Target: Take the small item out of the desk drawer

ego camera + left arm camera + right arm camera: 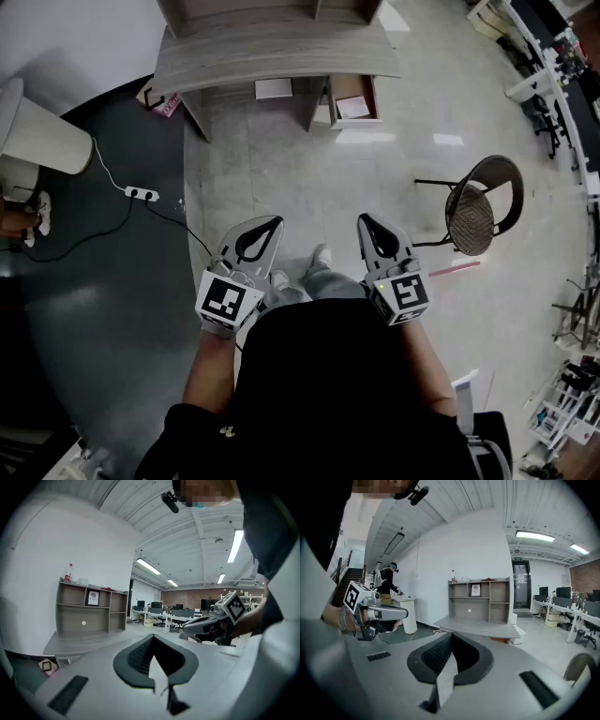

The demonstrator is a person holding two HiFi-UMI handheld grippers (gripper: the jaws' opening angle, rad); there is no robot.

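Stage: the approach is not yet made. The person stands on the floor (281, 178), well apart from the desk, and I judge the drawer is out of reach from here.
Left hand-held gripper (271, 225): the jaws are together with nothing between them. It points forward and a little down.
Right hand-held gripper (367, 223): the jaws are also fully closed and empty. It is just beside the left one.
Worktop (272, 58): grey, with a shelf unit (272, 14) along its back edge.
Drawer (353, 97): under the right end of the worktop. It appears to be pulled out toward the person.
Small item: a pale flat thing (352, 106) lies in the drawer. It is too small to tell whether this is the item.
Things near the path: a chair (483, 208) stands at the right and a power strip (142, 193) lies at the left. The way between them leads to the desk.
How to do it well: walk up to the front edge of the worktop at its right end. Open the right jaws before entering the drawer, come down from above, and close only when the item sits between the pads.
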